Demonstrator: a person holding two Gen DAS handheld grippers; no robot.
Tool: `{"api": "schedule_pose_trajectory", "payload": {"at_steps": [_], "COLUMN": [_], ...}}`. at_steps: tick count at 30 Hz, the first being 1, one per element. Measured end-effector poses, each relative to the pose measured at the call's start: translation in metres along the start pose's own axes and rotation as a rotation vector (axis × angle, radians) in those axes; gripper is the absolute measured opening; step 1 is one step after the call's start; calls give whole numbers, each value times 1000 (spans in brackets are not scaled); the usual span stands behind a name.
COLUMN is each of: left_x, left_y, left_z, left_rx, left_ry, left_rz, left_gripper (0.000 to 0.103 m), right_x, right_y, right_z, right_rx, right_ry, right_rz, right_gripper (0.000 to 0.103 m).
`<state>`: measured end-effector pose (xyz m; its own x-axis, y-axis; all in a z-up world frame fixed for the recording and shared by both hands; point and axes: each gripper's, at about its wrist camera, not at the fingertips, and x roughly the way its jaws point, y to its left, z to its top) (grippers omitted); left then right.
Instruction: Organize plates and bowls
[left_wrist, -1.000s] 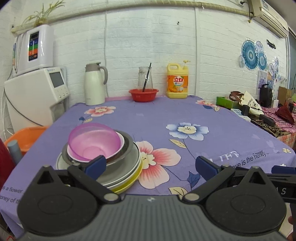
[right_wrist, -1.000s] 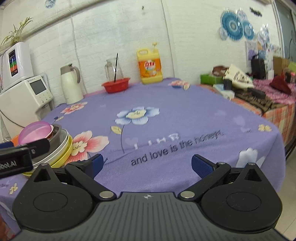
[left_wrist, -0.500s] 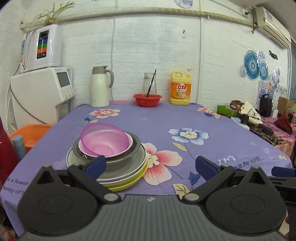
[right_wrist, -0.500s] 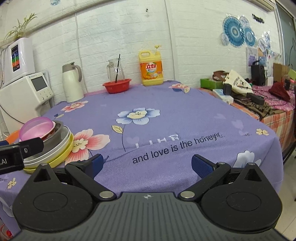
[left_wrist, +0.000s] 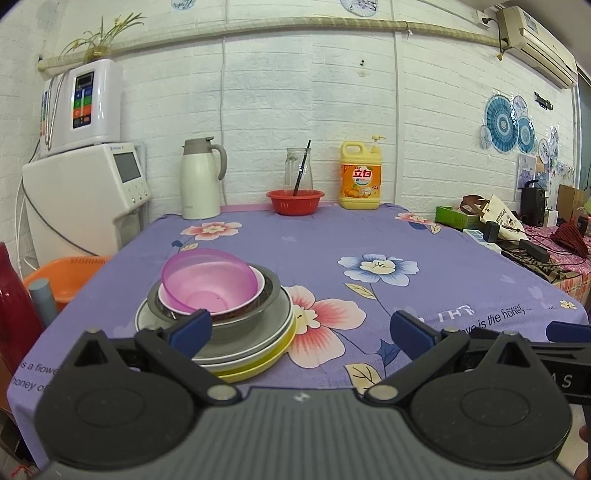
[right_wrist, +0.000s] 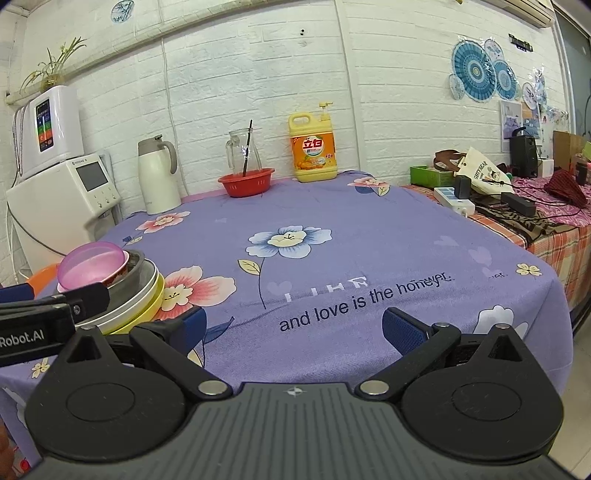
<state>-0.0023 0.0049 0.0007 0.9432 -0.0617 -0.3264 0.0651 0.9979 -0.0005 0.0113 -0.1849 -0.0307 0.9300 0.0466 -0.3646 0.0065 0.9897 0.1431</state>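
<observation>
A stack of dishes sits at the table's front left. On top a translucent pink bowl (left_wrist: 208, 280) leans tilted in a white-rimmed bowl (left_wrist: 258, 284), inside a grey metal bowl (left_wrist: 251, 317), on grey plates (left_wrist: 273, 332) and a yellow plate (left_wrist: 273, 360). The stack also shows in the right wrist view (right_wrist: 122, 280). My left gripper (left_wrist: 301, 330) is open and empty, just in front of the stack. My right gripper (right_wrist: 293, 326) is open and empty over the table's front edge, right of the stack.
At the back of the purple floral tablecloth (left_wrist: 314, 243) stand a white thermos (left_wrist: 199, 181), a red basket (left_wrist: 294, 201) with a glass jar, and a yellow detergent bottle (left_wrist: 360, 177). A white appliance (left_wrist: 85, 192) and orange tub (left_wrist: 66, 275) stand left. A cluttered table (right_wrist: 517, 199) stands right.
Both grippers have pulled back and tilted up a little, so the stack and table sit lower and farther in view. Both stay open and empty.
</observation>
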Motion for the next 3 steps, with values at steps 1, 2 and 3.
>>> {"api": "schedule_pose_trajectory", "payload": {"at_steps": [1, 2, 3], "left_x": [0, -1, -1], "left_y": [1, 2, 3], "left_z": [-1, -1, -1], "left_rx": [-3, -4, -4], "left_ry": [-3, -6, -7], "left_rz": [6, 13, 16], "left_gripper": [102, 102, 102], "right_x": [-1, -2, -3], "right_y": [1, 1, 1], "right_z": [0, -1, -1], "right_rx": [0, 0, -1], "right_ry": [0, -4, -6], "right_rz": [0, 2, 1], "right_gripper": [103, 103, 103]}}
